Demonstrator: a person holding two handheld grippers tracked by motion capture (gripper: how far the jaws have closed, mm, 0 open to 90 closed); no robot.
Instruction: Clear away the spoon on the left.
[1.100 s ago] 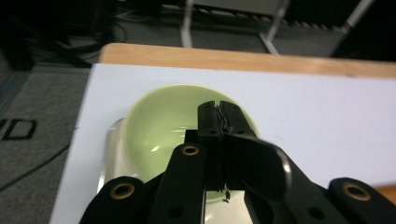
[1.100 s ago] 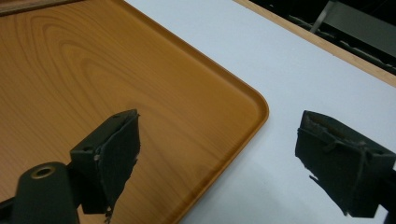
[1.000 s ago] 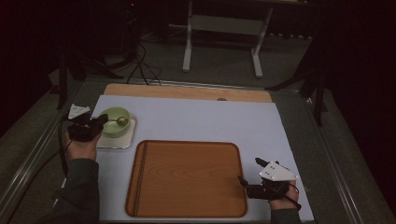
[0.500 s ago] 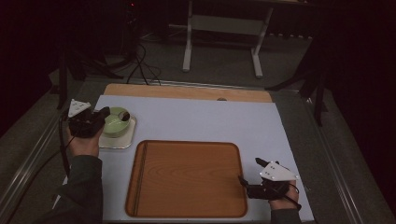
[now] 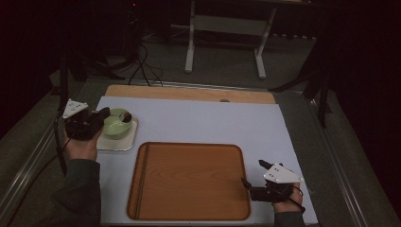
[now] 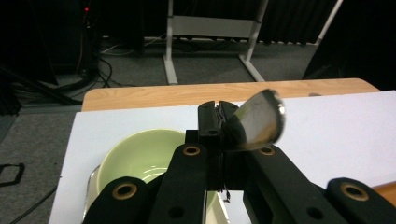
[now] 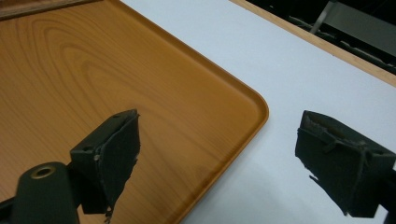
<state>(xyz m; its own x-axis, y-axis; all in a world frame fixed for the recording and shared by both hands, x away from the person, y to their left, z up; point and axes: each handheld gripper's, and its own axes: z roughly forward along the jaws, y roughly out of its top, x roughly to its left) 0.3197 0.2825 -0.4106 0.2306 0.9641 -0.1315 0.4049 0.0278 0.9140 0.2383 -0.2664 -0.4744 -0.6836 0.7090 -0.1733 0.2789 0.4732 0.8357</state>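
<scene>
left gripper jaws clenched on spoon over bowl | right gripper released beside tray | spoon picked up, placing left

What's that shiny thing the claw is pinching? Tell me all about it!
It looks like a metal spoon. Its rounded, shiny grey bowl part sticks up, tilted to one side, above the light green bowl. The left claw is shut tight on it just below the rounded part. The handle is hidden behind the claw.
</scene>
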